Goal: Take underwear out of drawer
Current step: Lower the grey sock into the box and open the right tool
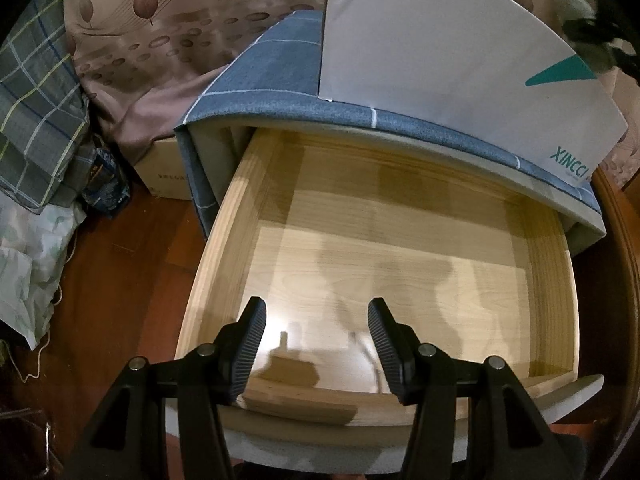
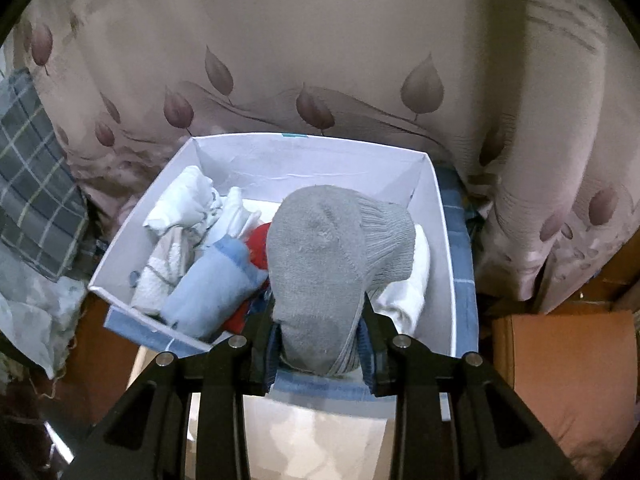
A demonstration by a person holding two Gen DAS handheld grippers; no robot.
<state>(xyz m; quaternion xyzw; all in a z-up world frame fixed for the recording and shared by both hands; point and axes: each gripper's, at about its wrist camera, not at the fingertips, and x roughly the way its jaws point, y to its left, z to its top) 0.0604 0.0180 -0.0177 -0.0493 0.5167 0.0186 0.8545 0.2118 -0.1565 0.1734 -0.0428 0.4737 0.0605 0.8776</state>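
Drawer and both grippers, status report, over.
Left gripper open over the drawer, which shows bare. Right gripper shut on grey knit garment, above white box of clothes. Nothing in the way.

In the left wrist view, the drawer (image 1: 400, 216) at centre is pale wood. Above it the cabinet cloth (image 1: 280, 60) is blue-grey with thin white lines, and the box (image 1: 440, 52) at upper right is white with a teal triangle and teal lettering. The curtain (image 1: 160, 20) at upper left is beige with brown leaves.

In the right wrist view, the grey knit garment (image 2: 332, 264) sits at centre, over white, light blue (image 2: 208, 296) and red (image 2: 260, 246) fabrics inside a white box (image 2: 304, 156).
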